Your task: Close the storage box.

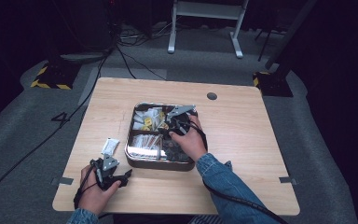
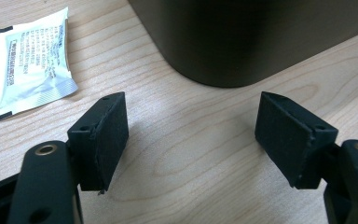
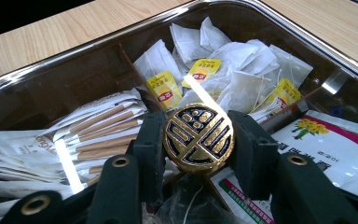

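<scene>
Left gripper low near the table edge, jaws wide apart, right gripper reaching forward, jaws clamped

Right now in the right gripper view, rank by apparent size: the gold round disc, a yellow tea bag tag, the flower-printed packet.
1. flower-printed packet, partly cut off by the frame
2. gold round disc, enlarged by nearness to the camera
3. yellow tea bag tag

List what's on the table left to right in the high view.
Left gripper → white sachet → metal tray → right gripper over the tray, shut on a round gold-and-black disc → cable hole.
</scene>
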`<action>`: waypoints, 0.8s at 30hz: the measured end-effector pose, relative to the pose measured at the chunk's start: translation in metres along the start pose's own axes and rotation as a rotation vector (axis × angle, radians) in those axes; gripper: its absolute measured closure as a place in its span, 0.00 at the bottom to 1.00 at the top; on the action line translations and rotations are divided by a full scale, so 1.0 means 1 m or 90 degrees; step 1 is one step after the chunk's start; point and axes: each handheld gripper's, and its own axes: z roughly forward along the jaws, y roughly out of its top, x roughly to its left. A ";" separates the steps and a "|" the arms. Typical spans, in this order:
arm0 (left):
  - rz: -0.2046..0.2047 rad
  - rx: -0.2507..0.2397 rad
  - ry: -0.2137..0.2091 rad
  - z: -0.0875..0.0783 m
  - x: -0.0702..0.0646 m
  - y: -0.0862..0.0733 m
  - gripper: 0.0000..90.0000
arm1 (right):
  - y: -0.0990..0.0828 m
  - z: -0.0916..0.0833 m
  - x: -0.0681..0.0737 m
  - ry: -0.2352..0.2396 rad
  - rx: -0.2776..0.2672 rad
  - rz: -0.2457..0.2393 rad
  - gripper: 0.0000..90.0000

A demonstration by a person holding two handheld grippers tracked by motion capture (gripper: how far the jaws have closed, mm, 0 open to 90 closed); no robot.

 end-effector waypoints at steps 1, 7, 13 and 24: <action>0.000 0.000 0.000 0.000 0.000 0.000 0.29 | 0.000 0.000 0.000 0.002 0.000 0.000 0.65; 0.000 0.000 0.000 0.000 0.000 0.000 0.29 | 0.000 0.001 -0.001 0.003 0.005 -0.002 0.65; 0.000 0.000 0.000 0.000 0.000 0.000 0.29 | -0.002 0.000 0.000 0.001 0.012 0.000 0.65; 0.000 0.000 0.000 0.000 0.000 0.000 0.29 | -0.002 0.002 0.000 -0.003 0.008 0.008 0.65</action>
